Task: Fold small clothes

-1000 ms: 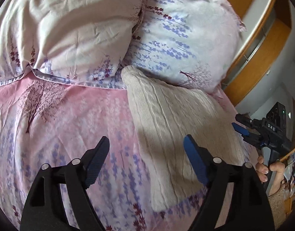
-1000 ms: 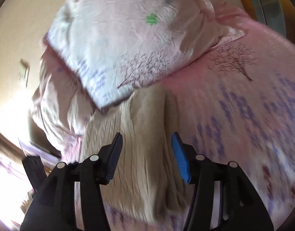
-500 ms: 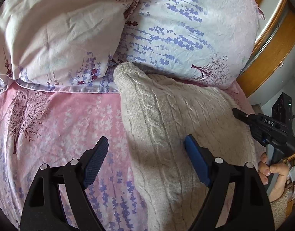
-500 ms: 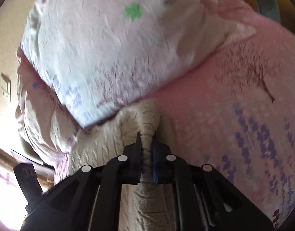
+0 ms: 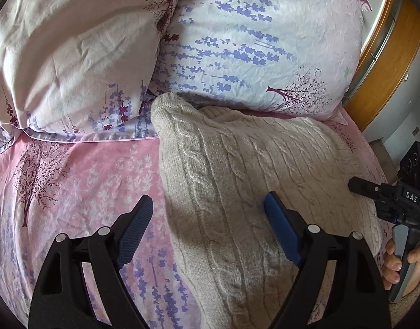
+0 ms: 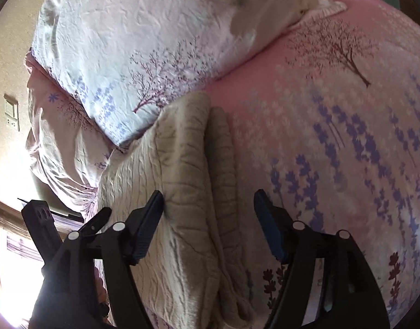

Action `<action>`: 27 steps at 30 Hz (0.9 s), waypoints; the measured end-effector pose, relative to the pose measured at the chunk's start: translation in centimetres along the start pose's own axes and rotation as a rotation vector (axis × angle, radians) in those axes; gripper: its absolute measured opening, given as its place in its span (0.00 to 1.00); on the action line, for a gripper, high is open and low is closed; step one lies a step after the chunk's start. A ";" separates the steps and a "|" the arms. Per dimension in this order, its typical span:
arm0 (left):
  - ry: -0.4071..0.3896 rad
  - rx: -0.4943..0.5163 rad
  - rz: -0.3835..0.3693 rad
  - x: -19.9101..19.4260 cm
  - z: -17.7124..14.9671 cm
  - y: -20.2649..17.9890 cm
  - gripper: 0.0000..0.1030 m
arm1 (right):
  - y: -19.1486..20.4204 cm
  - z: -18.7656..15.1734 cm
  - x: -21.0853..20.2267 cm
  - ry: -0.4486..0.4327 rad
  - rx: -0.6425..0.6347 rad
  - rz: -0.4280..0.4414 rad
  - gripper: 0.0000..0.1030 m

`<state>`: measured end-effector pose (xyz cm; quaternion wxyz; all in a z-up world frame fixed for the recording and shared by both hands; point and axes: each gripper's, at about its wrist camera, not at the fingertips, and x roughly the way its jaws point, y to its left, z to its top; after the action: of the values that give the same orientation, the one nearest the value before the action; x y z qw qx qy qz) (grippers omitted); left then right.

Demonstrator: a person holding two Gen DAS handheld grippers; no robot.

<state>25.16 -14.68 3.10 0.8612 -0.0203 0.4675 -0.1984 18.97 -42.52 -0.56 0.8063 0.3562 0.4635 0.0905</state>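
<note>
A cream cable-knit sweater (image 5: 245,181) lies folded on the pink floral bed sheet (image 5: 81,181), its far end against the pillows. My left gripper (image 5: 210,219) is open above the sweater's left edge, holding nothing. My right gripper (image 6: 208,213) is open, its jaws astride the sweater's folded edge (image 6: 199,164) without gripping it. The right gripper also shows in the left wrist view (image 5: 374,194) at the sweater's right side, with the hand that holds it.
Two floral pillows (image 5: 72,49) (image 5: 259,41) lie at the head of the bed. A wooden headboard (image 5: 388,54) runs at the right. A wall switch (image 6: 11,112) is on the beige wall. The left gripper shows at the lower left of the right wrist view (image 6: 42,219).
My right gripper, shut on the sweater's folded edge half a second ago, has opened and let it go. My left gripper stayed open and moved slightly closer to the sweater.
</note>
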 end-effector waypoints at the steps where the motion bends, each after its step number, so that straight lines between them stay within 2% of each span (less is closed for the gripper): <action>1: 0.003 -0.004 -0.002 0.2 0.1 -0.1 0.84 | 0.1 -0.1 0.0 0.000 -0.008 -0.001 0.68; 6: 0.034 -0.068 -0.061 1.3 0.1 0.4 0.85 | 1.2 -0.5 0.5 0.029 -0.057 0.003 0.68; 8: 0.055 -0.117 -0.113 1.9 0.1 1.0 0.85 | 1.7 -1.0 1.1 0.064 -0.073 0.018 0.58; 9: 0.066 -0.140 -0.141 2.2 0.1 1.3 0.85 | 1.9 -1.1 1.0 0.053 -0.084 0.009 0.57; 10: 0.081 -0.172 -0.181 2.4 0.0 1.8 0.84 | 2.1 -1.2 1.2 0.061 -0.095 0.009 0.52; 13: 0.108 -0.250 -0.284 2.9 -0.3 2.8 0.74 | 1.6 -1.3 1.3 0.073 -0.066 0.063 0.36; 14: 0.106 -0.257 -0.291 2.9 -0.3 2.9 0.70 | 1.5 -1.3 1.2 0.072 -0.061 0.085 0.33; 15: 0.100 -0.253 -0.298 2.7 -0.3 2.9 0.68 | 1.6 -1.5 1.2 0.066 -0.067 0.094 0.32; 20: 0.069 -0.273 -0.349 0.5 -1.1 4.8 0.42 | 2.5 -1.8 0.4 0.035 -0.070 0.165 0.28; 23: 0.055 -0.266 -0.400 -1.0 -1.4 6.1 0.39 | 4.5 -2.1 -0.1 0.015 -0.106 0.211 0.27; 27: 0.004 -0.245 -0.376 -4.5 -2.3 8.6 0.38 | 8.7 -3.2 1.1 0.037 -0.200 0.221 0.26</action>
<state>23.88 -4.81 3.49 0.7991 -0.2111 0.4780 -0.2972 18.57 -34.04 3.37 0.8142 0.3211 0.4250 0.2310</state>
